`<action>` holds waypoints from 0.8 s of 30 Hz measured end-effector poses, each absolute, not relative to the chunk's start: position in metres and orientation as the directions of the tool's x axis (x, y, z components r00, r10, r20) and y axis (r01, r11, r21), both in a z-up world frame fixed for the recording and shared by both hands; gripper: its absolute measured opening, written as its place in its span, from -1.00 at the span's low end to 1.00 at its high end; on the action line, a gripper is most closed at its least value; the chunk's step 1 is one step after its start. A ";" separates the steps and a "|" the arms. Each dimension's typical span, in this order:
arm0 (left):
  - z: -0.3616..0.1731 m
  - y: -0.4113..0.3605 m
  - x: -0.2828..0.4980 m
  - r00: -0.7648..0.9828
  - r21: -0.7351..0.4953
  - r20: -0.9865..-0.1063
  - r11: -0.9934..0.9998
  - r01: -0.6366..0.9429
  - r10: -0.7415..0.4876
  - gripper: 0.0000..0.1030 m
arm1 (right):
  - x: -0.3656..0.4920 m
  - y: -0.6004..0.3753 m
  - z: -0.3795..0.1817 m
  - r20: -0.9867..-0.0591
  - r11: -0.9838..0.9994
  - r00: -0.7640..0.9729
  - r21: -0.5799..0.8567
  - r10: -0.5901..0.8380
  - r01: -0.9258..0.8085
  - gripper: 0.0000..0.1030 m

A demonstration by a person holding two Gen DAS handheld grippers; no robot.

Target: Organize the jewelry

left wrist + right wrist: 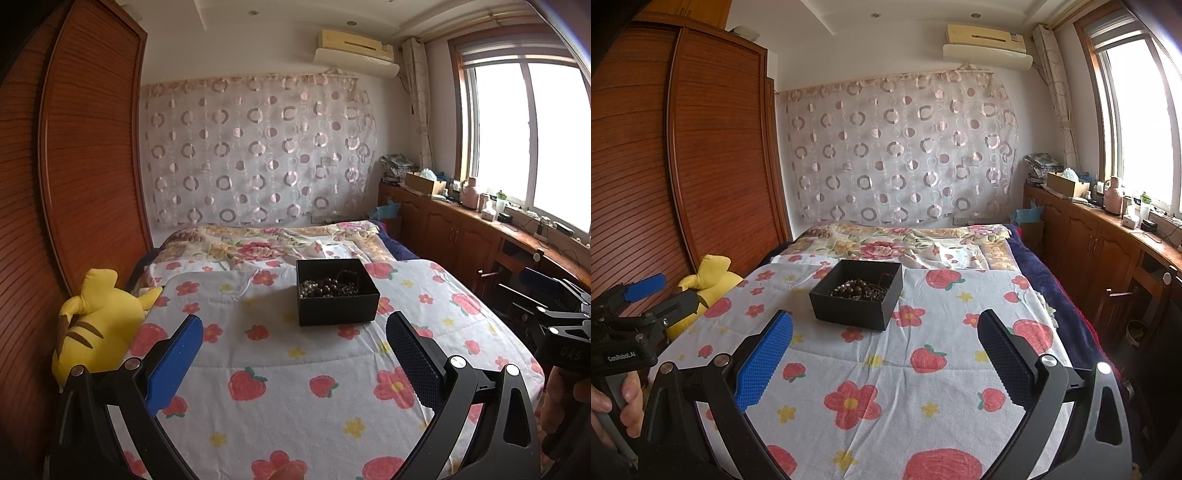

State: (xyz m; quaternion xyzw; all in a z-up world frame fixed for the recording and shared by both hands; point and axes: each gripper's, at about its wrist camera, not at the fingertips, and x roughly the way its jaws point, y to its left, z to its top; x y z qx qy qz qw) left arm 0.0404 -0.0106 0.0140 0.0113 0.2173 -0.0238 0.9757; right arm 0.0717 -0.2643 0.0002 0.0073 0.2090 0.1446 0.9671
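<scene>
— Where are you standing with the jewelry right now?

— I'm holding both tongs out over the strawberry-print quilt (295, 369) on the bed, short of the black box (338, 295). My left tongs (295, 328) are spread wide with nothing between the pads, and my right tongs (886, 325) are gaping the same way, also holding nothing.

— And the jewelry itself?

— It's lying inside the black box: a heap of dark brown beads (325, 287), with what looks like a thin dark cord (882, 282) tangled beside them. I'm seeing no piece out on the quilt around the box. The yellow plush toy (96, 325) is sitting well to the left of the box, off the quilt's edge.

— So which step is that?

— I'm judging it could be either: I'm about to reach into the box and sort the strands, or I'm backing off with everything already gathered into it. The pictures aren't settling which.

— What would any reach into the box need?

— Coming down from above between the walls, and pinching one strand without dragging the tangle along; beads are slippery and the box is light on soft bedding.
</scene>
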 end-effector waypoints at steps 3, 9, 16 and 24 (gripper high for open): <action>0.013 -0.009 0.039 0.903 0.009 -0.427 0.999 0.053 -0.044 0.86 | 0.072 -0.264 0.000 -0.403 0.958 0.871 0.073 0.282 -0.277 0.96; 0.011 -0.008 0.039 0.902 0.004 -0.430 0.999 0.051 -0.044 0.86 | 0.072 -0.267 0.001 -0.402 0.958 0.871 0.075 0.283 -0.277 0.96; 0.009 -0.008 0.040 0.901 0.001 -0.432 0.999 0.048 -0.042 0.86 | 0.072 -0.267 0.001 -0.402 0.958 0.871 0.074 0.282 -0.276 0.96; 0.009 -0.008 0.041 0.902 -0.003 -0.430 0.999 0.052 -0.049 0.86 | 0.072 -0.266 0.000 -0.401 0.958 0.872 0.074 0.282 -0.276 0.96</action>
